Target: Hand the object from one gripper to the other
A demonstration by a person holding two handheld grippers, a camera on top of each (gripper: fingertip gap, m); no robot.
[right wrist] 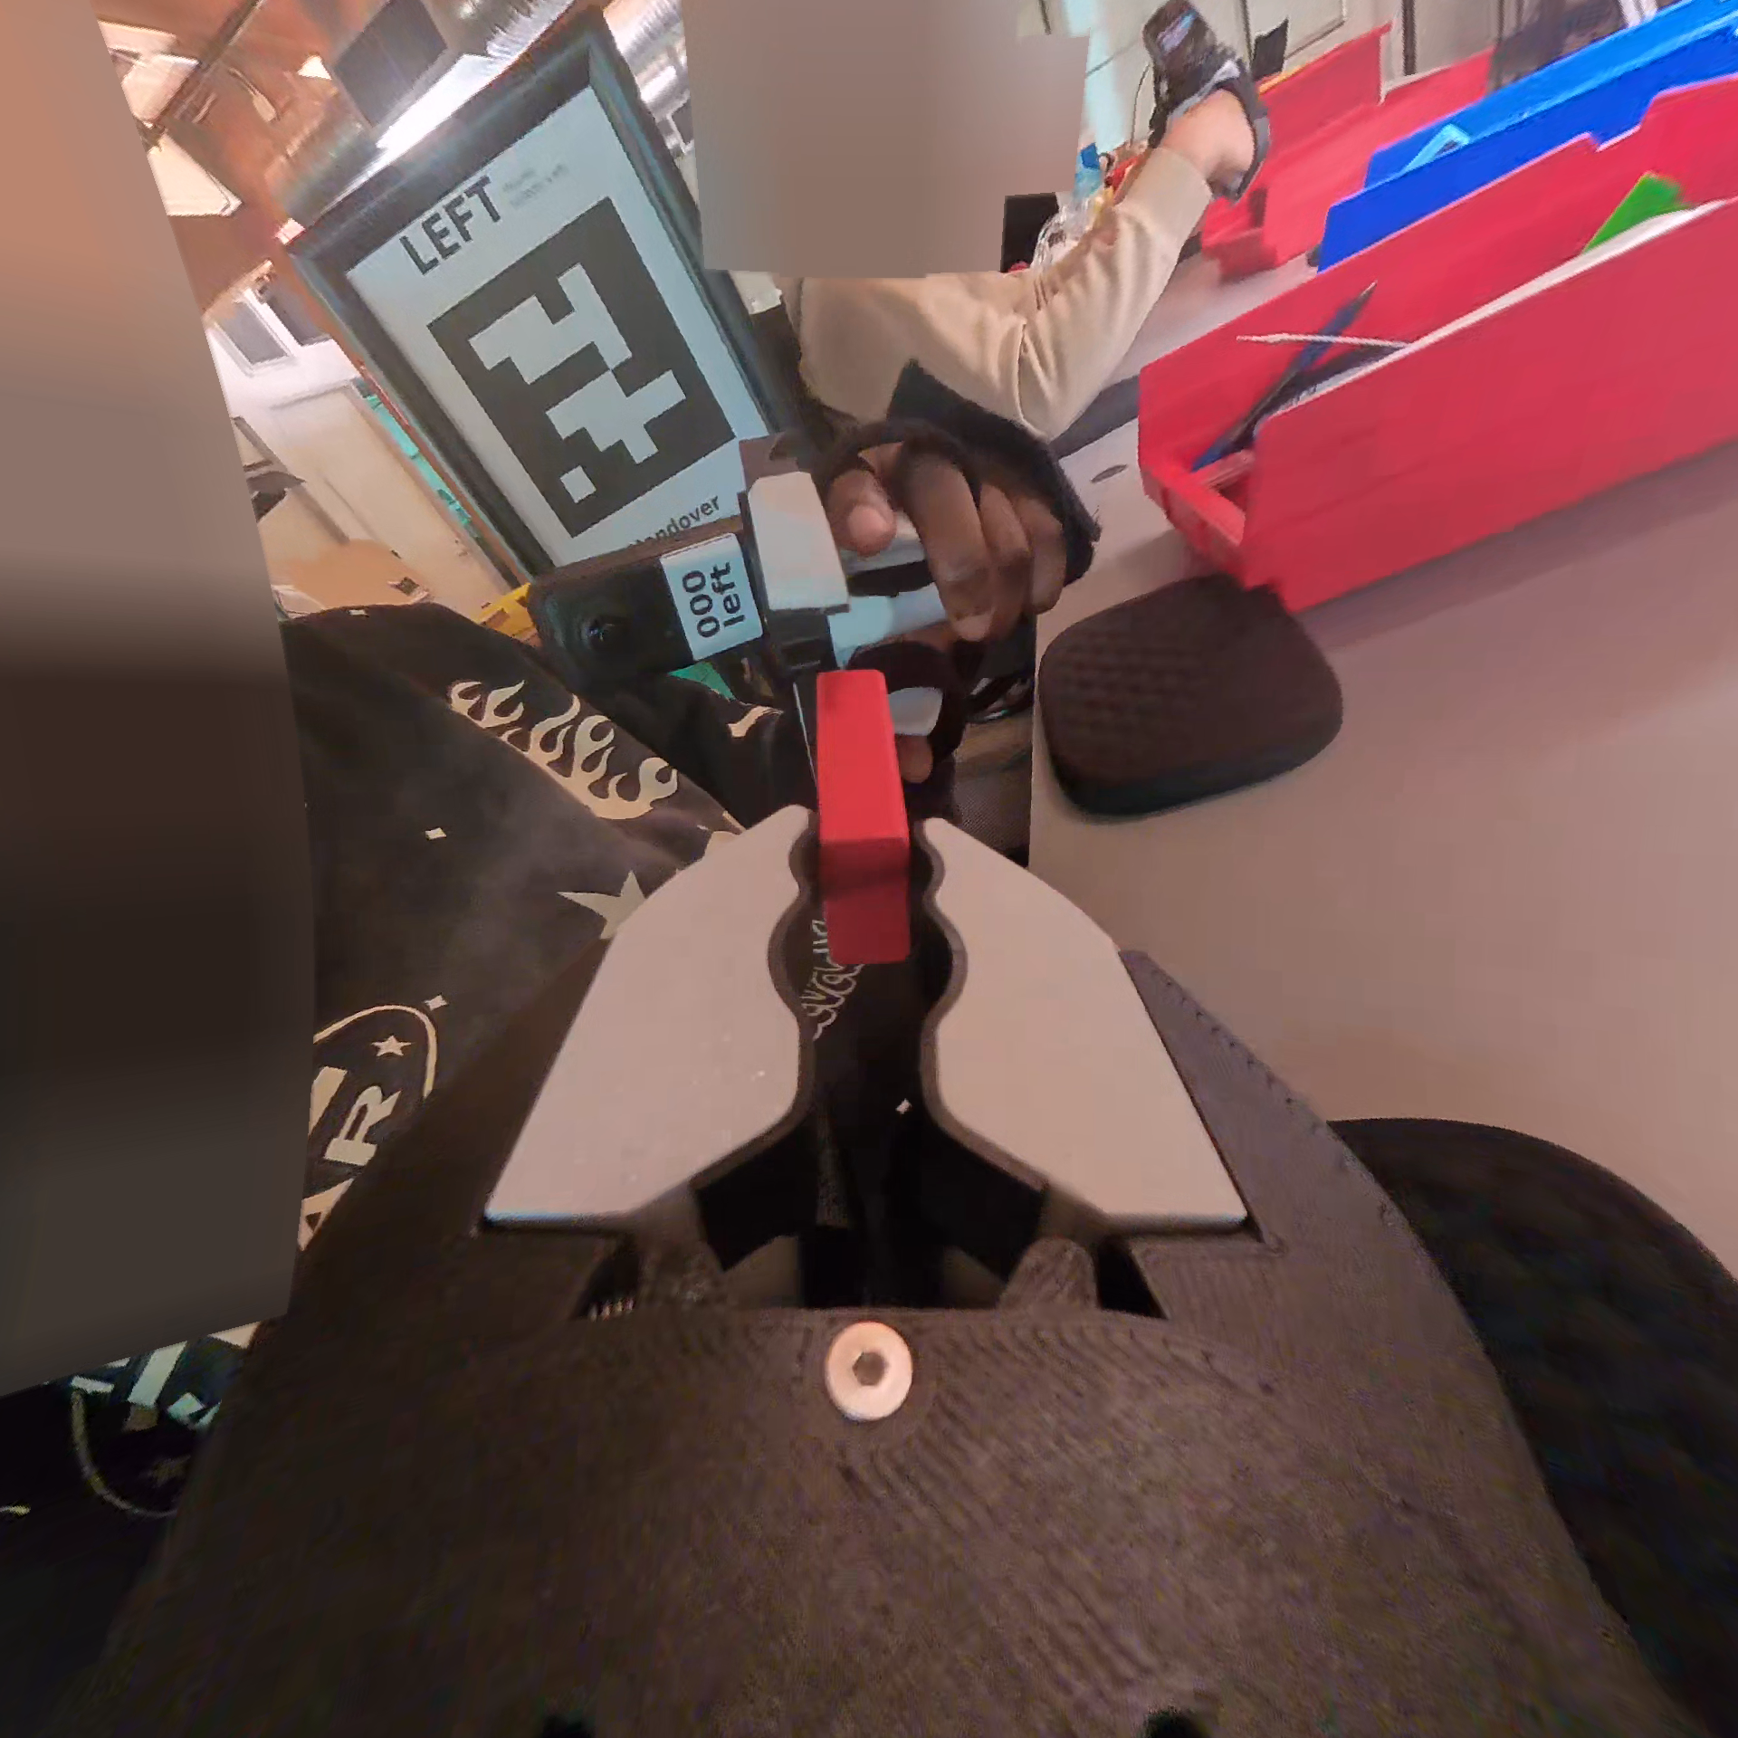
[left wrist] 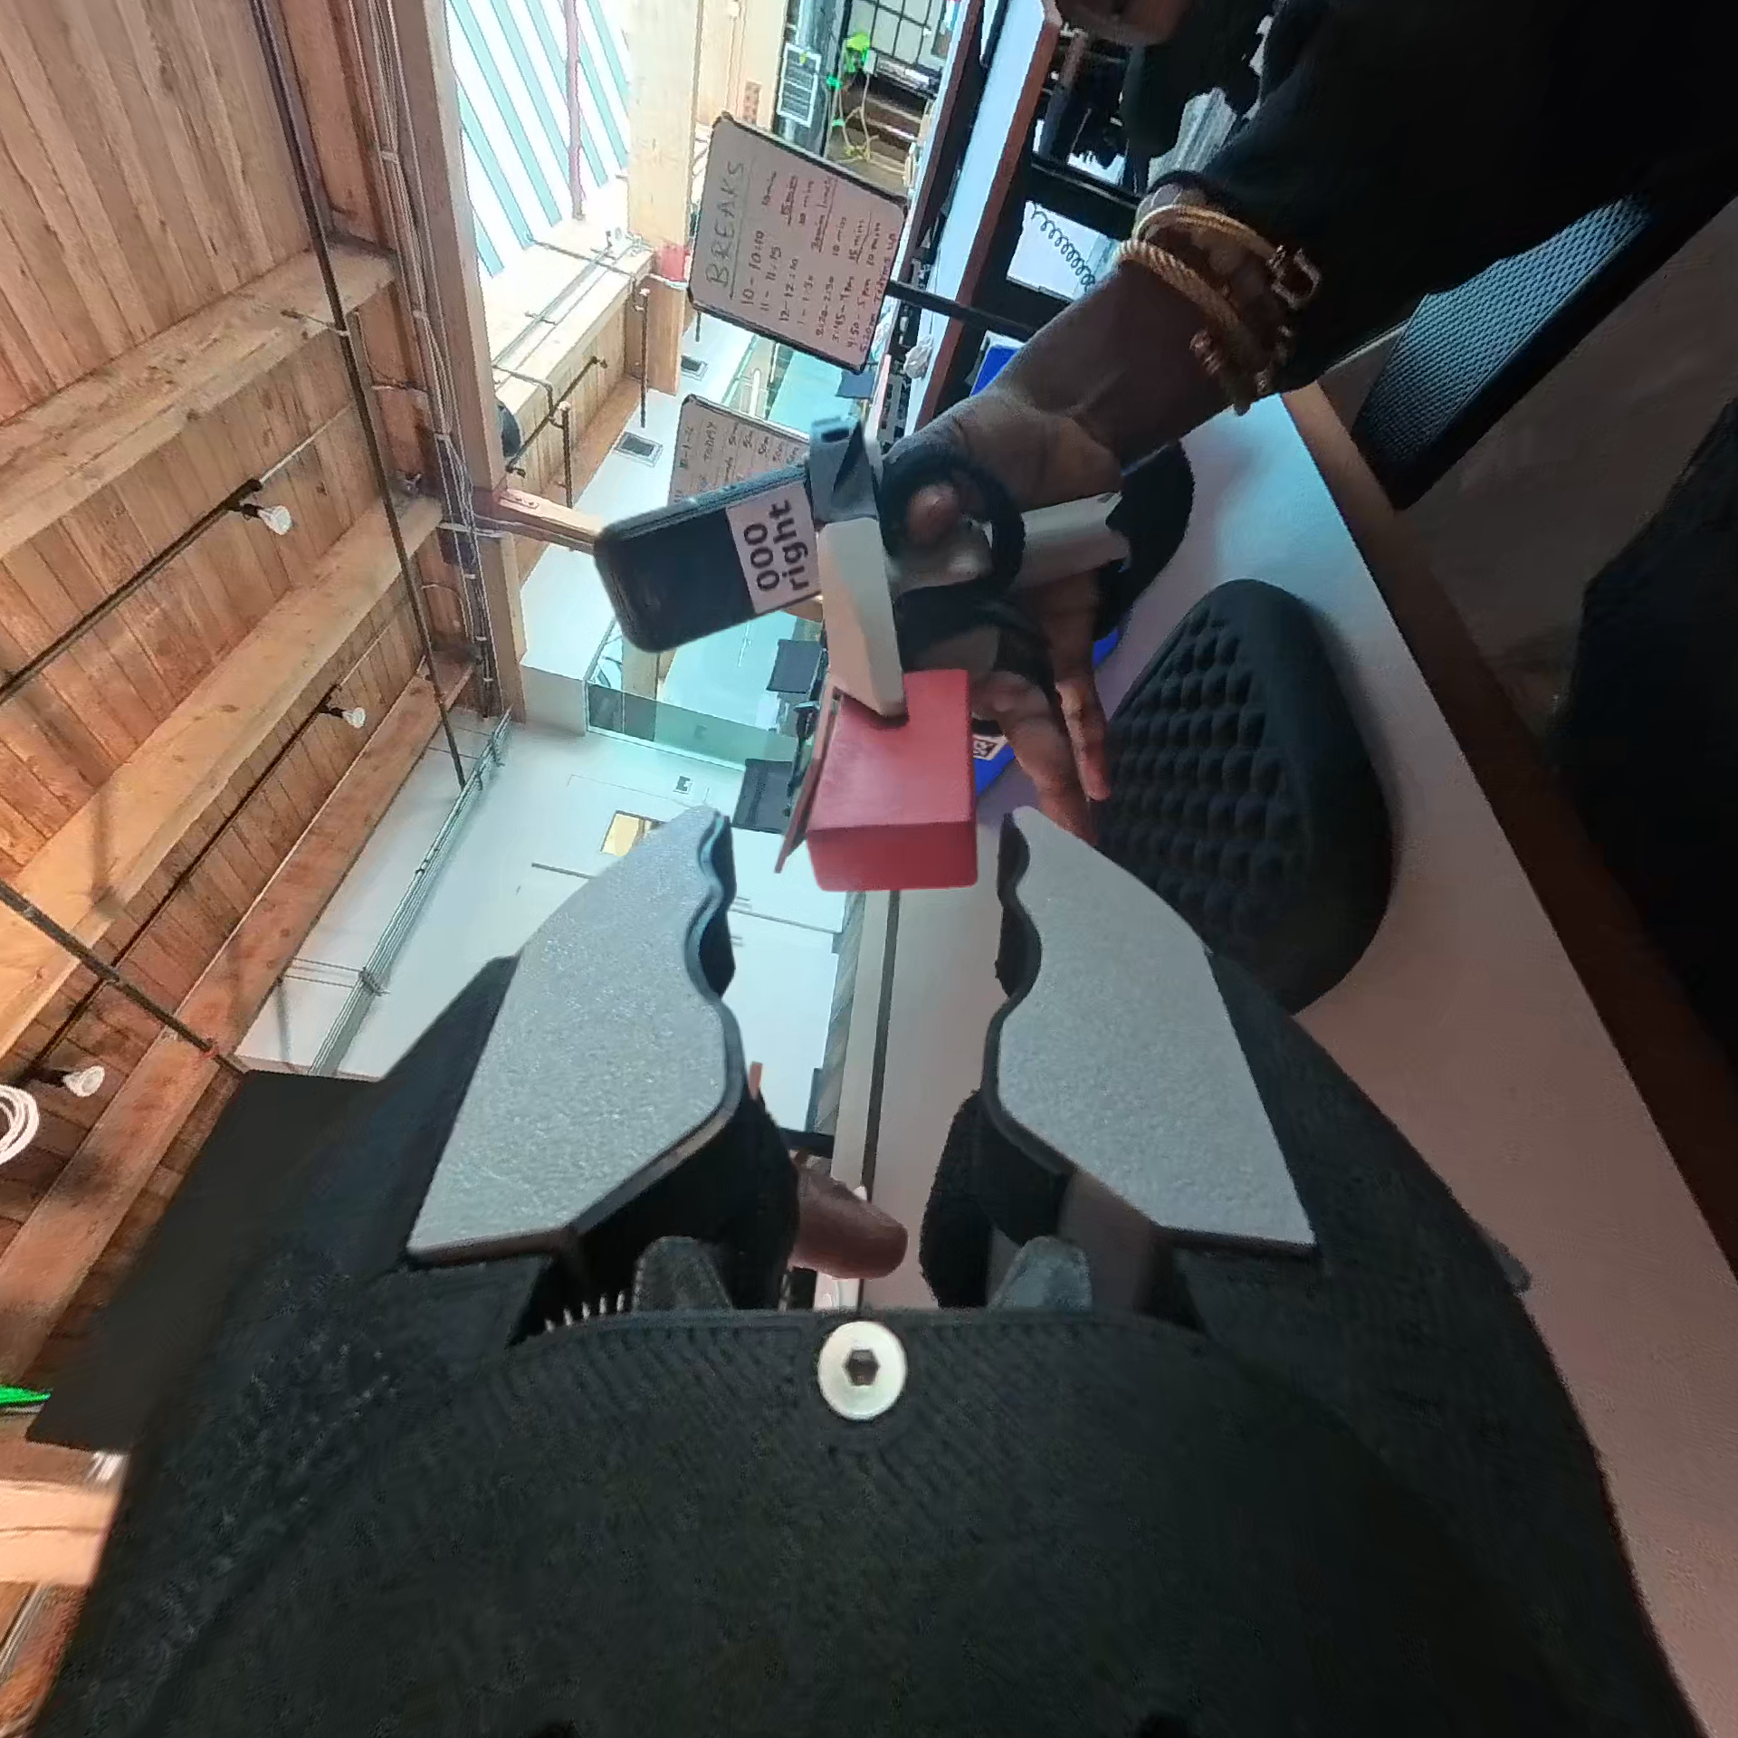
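Sitting pinched between the two grey fingers of the right gripper [right wrist: 861,879], the red block [right wrist: 861,828] is held in the air, off the tabletop [right wrist: 1411,940], with most of its length sticking out past the fingertips. In the left wrist view the same red block [left wrist: 893,785] hangs just ahead of the left gripper [left wrist: 861,851], whose fingers are spread wide with nothing between them; the block's near end lies close to the gap between the fingertips but appears to touch neither one. The right gripper [left wrist: 870,710] shows there from the front, a pale finger pressed onto the block's upper face, with a hand [left wrist: 1016,527] wrapped round its handle. In the right wrist view the left gripper shows farther off behind the block, carried by the other hand [right wrist: 950,536]. A black textured pad [right wrist: 1190,691] lies on the tabletop near its edge, just beside red bins [right wrist: 1411,451] and blue bins [right wrist: 1505,160].
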